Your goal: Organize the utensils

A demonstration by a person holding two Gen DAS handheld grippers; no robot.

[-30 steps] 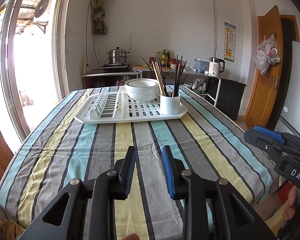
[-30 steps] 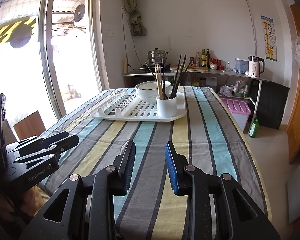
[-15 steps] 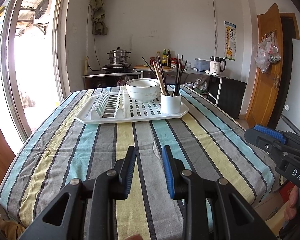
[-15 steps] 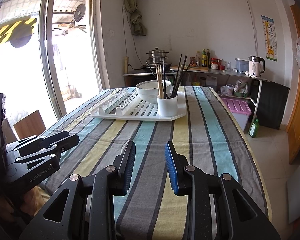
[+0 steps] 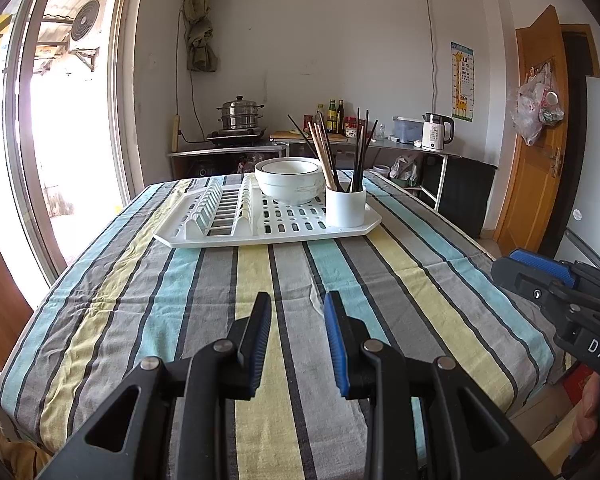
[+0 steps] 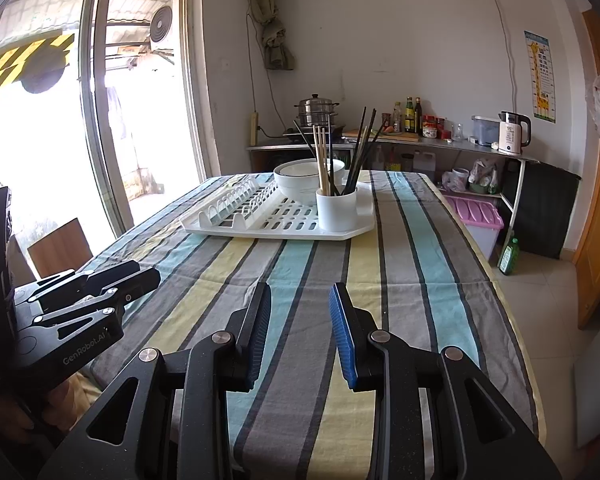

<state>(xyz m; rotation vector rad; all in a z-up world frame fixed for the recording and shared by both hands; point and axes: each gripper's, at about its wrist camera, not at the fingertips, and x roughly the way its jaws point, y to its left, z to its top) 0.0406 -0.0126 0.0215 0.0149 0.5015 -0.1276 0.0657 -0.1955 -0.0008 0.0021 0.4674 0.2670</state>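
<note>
A white cup (image 5: 345,208) with several dark and wooden chopsticks (image 5: 324,160) stands upright at the near right corner of a white dish rack (image 5: 204,236) on the far half of the striped table. A white bowl (image 5: 290,178) sits in the rack behind the cup. The cup (image 6: 336,210), chopsticks (image 6: 322,160), bowl (image 6: 300,178) and rack (image 6: 220,230) also show in the right wrist view. My left gripper (image 5: 296,312) is open and empty over the table's near part. My right gripper (image 6: 300,302) is open and empty, to the right of the left one.
The striped tablecloth (image 5: 400,280) covers the table. A counter (image 6: 440,146) with a steamer pot (image 6: 316,110), bottles and a kettle (image 6: 512,132) stands at the far wall. A glass door is at the left, a wooden door (image 5: 540,140) at the right, a pink bin (image 6: 476,216) on the floor.
Both grippers have drifted slightly; the view of the rack has shifted a little. The jaws stay open and nothing on the table has moved.
</note>
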